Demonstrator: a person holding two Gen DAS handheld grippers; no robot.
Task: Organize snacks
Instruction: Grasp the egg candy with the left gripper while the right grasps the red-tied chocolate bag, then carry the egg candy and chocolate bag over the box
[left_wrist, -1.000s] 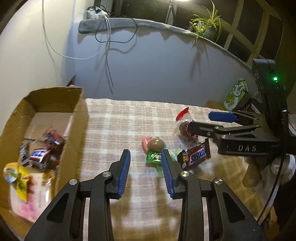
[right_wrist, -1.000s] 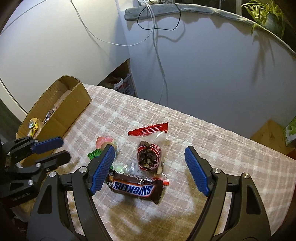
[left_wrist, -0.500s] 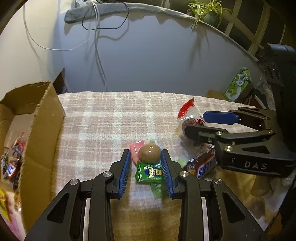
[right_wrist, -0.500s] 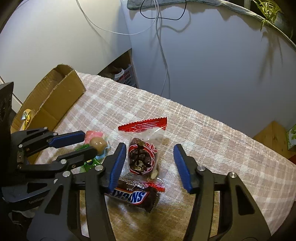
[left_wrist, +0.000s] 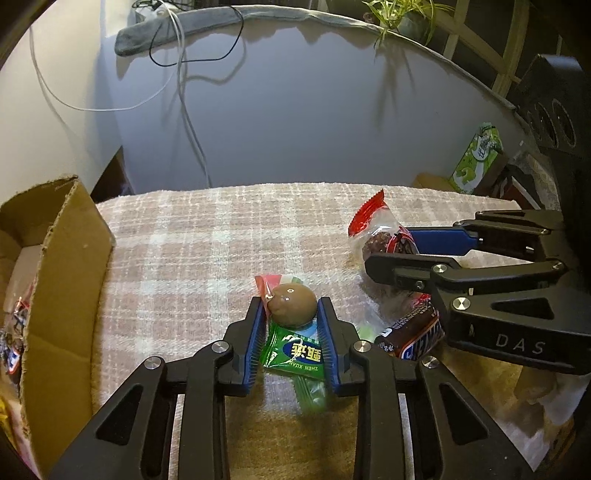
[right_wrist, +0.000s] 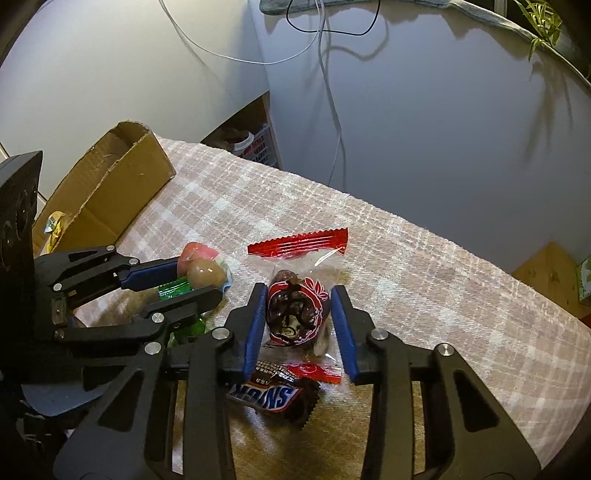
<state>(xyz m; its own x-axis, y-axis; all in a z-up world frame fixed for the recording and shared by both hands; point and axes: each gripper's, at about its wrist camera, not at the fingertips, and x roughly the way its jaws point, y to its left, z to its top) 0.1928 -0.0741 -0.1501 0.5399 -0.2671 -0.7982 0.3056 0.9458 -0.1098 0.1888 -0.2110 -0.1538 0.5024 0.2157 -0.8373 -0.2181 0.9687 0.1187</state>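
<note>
A brown egg-shaped snack (left_wrist: 293, 304) in a clear wrapper lies on a green candy packet (left_wrist: 295, 354) on the checked cloth. My left gripper (left_wrist: 291, 302) is closing; its blue pads press both sides of the egg. To its right, a clear packet of dark fruit with a red top (right_wrist: 295, 314) sits between the pads of my right gripper (right_wrist: 299, 290), which is closing, with its pads against the wrapper's sides. A Snickers bar (right_wrist: 273, 395) lies on the cloth just below that packet. From the right wrist view, the left gripper (right_wrist: 201, 277) holds the egg at the left.
An open cardboard box (left_wrist: 66, 277) with several wrapped snacks stands at the cloth's left edge. A green carton (left_wrist: 478, 158) sits beyond the far right corner. A wall with hanging cables rises behind the table. The two grippers are close side by side.
My left gripper moved forward and down onto the egg snack and narrowed against it. My right gripper's jaws came in from wide apart to the sides of the fruit packet.
</note>
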